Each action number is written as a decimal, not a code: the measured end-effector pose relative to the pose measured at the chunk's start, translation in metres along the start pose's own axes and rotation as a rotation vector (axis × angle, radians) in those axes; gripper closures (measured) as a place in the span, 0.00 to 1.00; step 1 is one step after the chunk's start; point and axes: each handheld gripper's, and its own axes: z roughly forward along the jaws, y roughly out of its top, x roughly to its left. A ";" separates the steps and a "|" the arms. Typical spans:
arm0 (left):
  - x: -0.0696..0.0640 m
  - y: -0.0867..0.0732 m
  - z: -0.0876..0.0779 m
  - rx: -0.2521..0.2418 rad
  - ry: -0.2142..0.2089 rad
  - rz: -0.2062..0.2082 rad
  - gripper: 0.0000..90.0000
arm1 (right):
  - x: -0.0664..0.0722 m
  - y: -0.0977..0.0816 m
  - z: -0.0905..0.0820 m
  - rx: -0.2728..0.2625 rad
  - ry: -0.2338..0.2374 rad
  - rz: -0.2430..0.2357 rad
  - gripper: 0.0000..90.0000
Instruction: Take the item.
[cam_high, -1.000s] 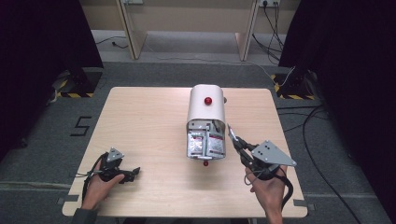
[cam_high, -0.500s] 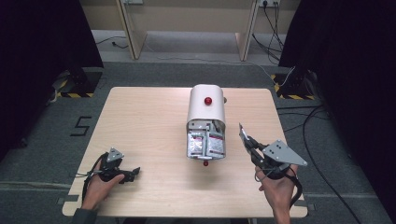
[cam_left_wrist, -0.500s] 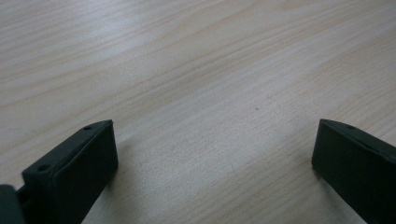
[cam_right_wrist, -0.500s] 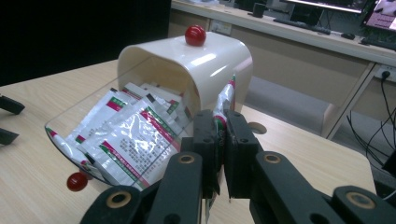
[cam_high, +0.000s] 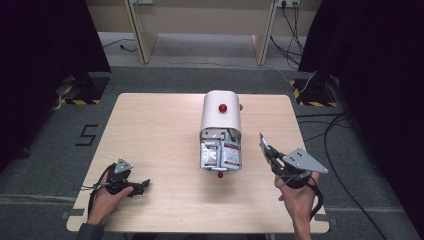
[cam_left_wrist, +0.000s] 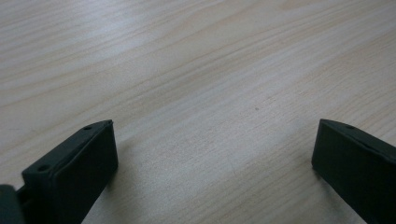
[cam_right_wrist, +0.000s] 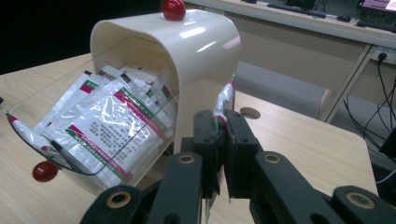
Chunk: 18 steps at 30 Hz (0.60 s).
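A: What's on the worktop?

B: A cream dispenser at its middle, long axis running away from the person, its clear drawer of sachets open toward them.

A: Which tool is nearer?

B: The right tool, just right of the drawer, jaws clenched on one sachet. The left tool rests well apart, jaws spread, holding nothing.
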 end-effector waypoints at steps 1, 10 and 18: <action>0.000 0.000 0.000 0.000 0.000 0.000 0.00 | -0.001 -0.001 0.001 0.002 -0.002 -0.001 0.95; 0.000 0.000 0.000 0.002 0.000 0.002 0.00 | -0.007 -0.008 0.006 0.026 -0.016 0.014 0.95; 0.000 0.000 0.000 0.001 0.000 0.001 0.00 | -0.021 -0.024 0.016 0.071 -0.041 0.046 0.95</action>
